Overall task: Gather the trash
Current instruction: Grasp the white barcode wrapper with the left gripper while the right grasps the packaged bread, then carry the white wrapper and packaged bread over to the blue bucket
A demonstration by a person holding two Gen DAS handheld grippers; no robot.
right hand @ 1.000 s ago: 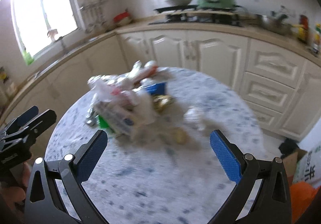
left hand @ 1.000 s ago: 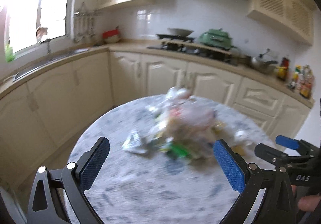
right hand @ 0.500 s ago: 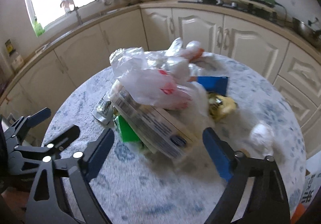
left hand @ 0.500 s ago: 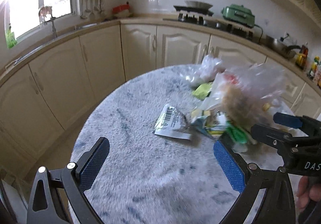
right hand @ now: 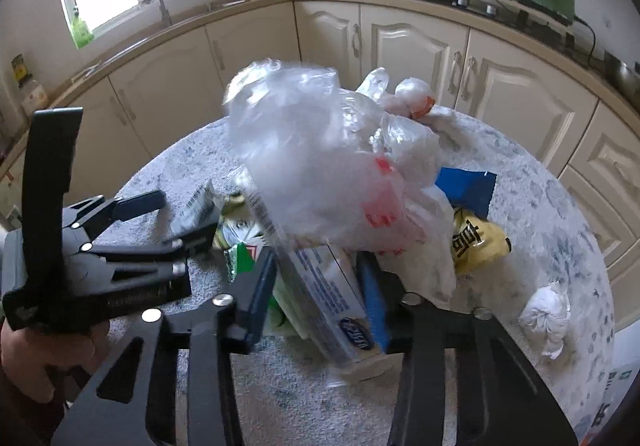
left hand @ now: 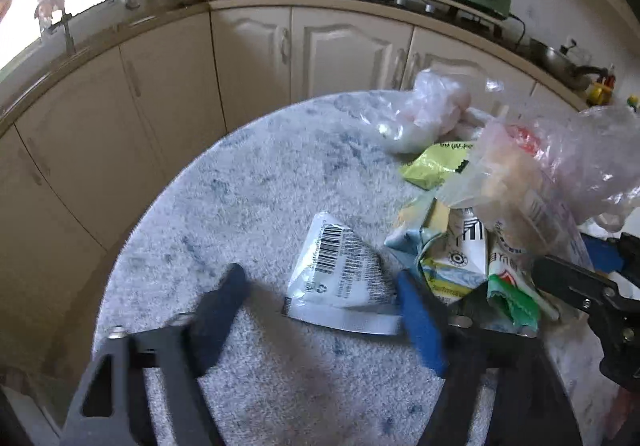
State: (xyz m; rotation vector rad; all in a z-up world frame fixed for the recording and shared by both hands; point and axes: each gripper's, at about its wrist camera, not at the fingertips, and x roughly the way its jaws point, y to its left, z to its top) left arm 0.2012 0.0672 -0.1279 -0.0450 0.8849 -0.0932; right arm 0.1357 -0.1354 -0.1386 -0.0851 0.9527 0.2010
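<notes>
Closing on a clear-wrapped packet (right hand: 320, 286), the right tool (right hand: 320, 288) has that packet between its blue pads, which seem to touch it, under a crumpled clear bag (right hand: 316, 166). The left tool (left hand: 320, 310) is closing too, its pads still apart around the near edge of a barcoded white wrapper (left hand: 340, 274) lying on the round speckled surface (left hand: 248, 190), left of the trash heap.
</notes>
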